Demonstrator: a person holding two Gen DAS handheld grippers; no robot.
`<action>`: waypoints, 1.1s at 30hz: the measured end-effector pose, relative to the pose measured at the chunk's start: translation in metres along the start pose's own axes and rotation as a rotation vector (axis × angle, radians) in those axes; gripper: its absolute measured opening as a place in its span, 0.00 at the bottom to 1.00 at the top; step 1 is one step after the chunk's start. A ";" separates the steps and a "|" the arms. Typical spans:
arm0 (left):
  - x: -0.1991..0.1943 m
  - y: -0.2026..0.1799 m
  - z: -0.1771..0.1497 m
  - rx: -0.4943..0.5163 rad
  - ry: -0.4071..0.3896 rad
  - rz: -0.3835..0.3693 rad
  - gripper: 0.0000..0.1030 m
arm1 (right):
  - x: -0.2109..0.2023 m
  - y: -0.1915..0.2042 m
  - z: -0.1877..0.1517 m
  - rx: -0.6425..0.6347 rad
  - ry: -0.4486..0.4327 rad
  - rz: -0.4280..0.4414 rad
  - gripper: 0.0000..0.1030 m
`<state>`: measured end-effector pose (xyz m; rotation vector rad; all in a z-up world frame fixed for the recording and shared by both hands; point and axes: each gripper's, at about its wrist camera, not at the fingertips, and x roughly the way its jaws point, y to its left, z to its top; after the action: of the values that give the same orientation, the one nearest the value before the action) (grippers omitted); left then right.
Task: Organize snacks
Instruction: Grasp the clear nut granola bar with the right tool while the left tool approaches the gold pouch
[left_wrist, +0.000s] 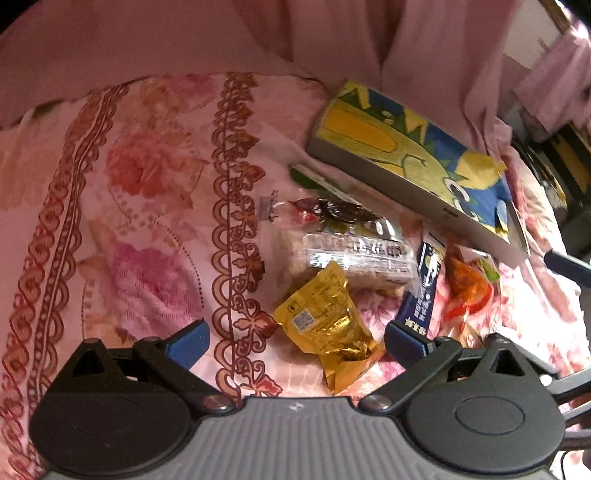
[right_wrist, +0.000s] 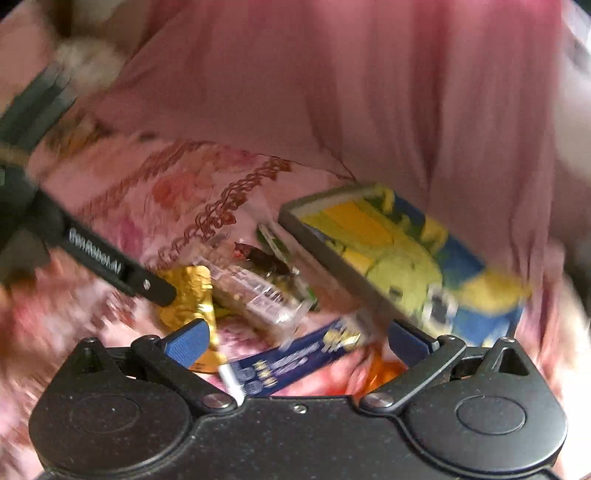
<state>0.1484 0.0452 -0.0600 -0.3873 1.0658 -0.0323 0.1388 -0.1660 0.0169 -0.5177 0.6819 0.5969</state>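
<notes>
Several snacks lie in a heap on a pink floral cloth (left_wrist: 147, 192). A gold foil packet (left_wrist: 325, 325) sits nearest, between the fingers of my left gripper (left_wrist: 295, 341), which is open just above it. Behind it lie a clear wrapped bar (left_wrist: 354, 258), a dark candy wrapper (left_wrist: 332, 212), a blue sachet (left_wrist: 424, 288) and an orange packet (left_wrist: 469, 288). My right gripper (right_wrist: 295, 341) is open over the blue sachet (right_wrist: 295, 363); the gold foil packet (right_wrist: 188, 291) lies to its left. A yellow-and-blue box (left_wrist: 410, 162) (right_wrist: 406, 254) stands beyond the heap.
Pink draped fabric (left_wrist: 332, 33) hangs behind the cloth. The left gripper's black finger (right_wrist: 110, 269) crosses the right wrist view from the left. A dark object (left_wrist: 554, 177) sits at the far right edge. The right wrist view is blurred.
</notes>
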 end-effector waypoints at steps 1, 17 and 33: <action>0.003 0.002 0.000 -0.026 0.007 -0.004 0.99 | 0.004 0.004 0.001 -0.049 -0.003 -0.011 0.99; 0.029 0.020 -0.004 -0.144 0.066 -0.036 0.99 | 0.098 0.030 -0.008 -0.437 0.009 0.083 0.92; 0.030 0.019 -0.001 -0.104 0.079 -0.046 0.99 | 0.131 0.037 0.004 -0.463 0.129 0.243 0.51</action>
<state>0.1590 0.0562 -0.0922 -0.5078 1.1394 -0.0336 0.1982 -0.0937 -0.0821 -0.9170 0.7367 0.9661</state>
